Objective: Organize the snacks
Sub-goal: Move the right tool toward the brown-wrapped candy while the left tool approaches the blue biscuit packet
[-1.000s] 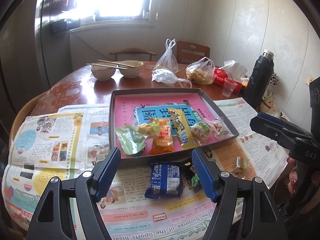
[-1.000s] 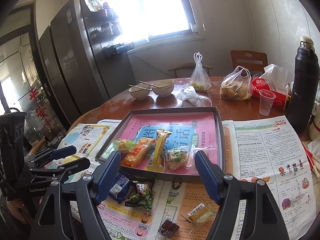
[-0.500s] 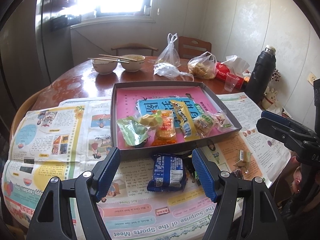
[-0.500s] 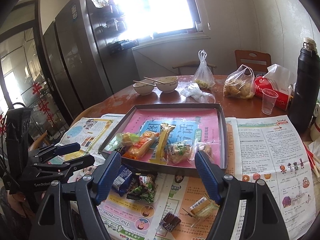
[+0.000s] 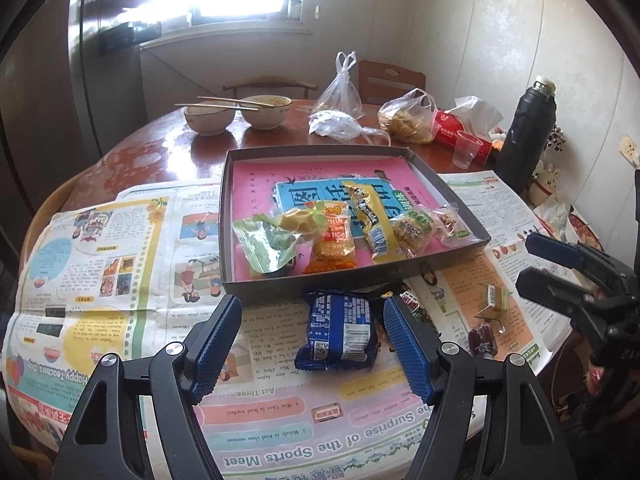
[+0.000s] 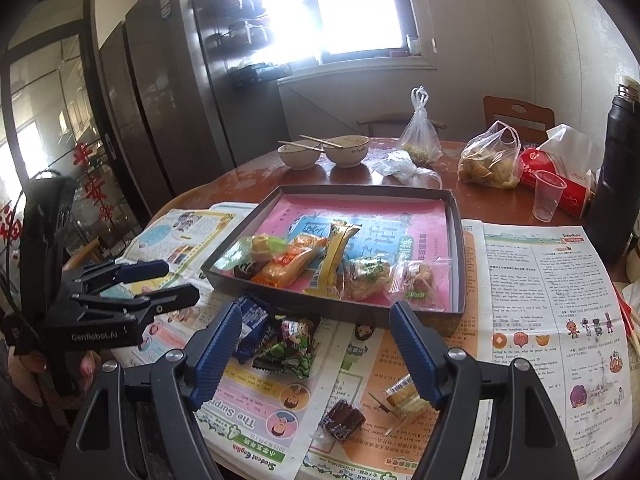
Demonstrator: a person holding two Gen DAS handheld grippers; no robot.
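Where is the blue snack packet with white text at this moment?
In the left wrist view the blue snack packet with white text lies on the newspaper, just outside the near wall of the grey cardboard tray, seen between the open left gripper's fingers.

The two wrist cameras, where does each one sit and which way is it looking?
Left wrist: on the left hand-held gripper, looking down past its open blue fingers at a blue snack packet before the tray; the right hand-held gripper shows at the right edge.
Right wrist: on the right hand-held gripper, aimed at the tray's near wall and loose snacks on the newspaper; the left hand-held gripper shows at left.
Shared: tray, blue snack packet, newspaper, bowls.
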